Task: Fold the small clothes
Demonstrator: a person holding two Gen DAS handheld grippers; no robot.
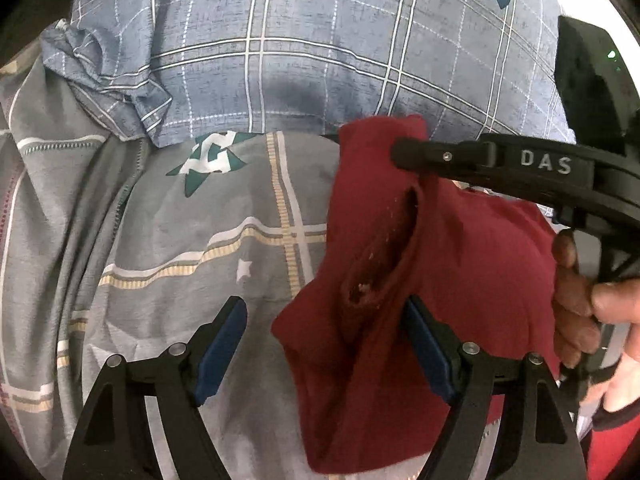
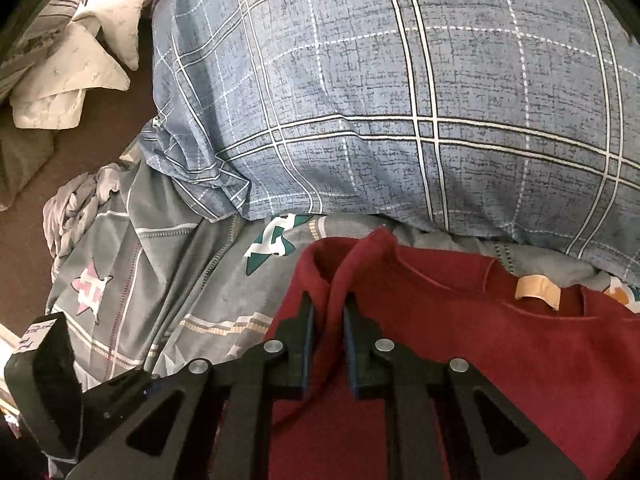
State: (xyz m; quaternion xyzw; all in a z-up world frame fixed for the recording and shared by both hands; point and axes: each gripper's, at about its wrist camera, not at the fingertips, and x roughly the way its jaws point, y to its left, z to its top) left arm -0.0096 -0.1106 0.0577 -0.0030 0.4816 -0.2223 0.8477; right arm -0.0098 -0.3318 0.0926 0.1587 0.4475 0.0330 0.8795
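A small dark red shirt (image 2: 500,360) lies on the grey patterned bed sheet (image 2: 168,280), its neck label (image 2: 538,286) showing at the far side. My right gripper (image 2: 329,312) is shut on the shirt's left shoulder or sleeve, with a fold of red cloth pinched between its blue pads. In the left wrist view the right gripper (image 1: 404,152) holds that part of the red shirt (image 1: 400,280) lifted from the right. My left gripper (image 1: 324,320) is open, and the hanging red cloth lies between its fingers, against the right one.
A large blue checked pillow (image 2: 400,100) lies just beyond the shirt. White and grey bedding (image 2: 68,68) is bunched at the far left on a brown surface (image 2: 24,248). The person's hand (image 1: 580,300) grips the right handle.
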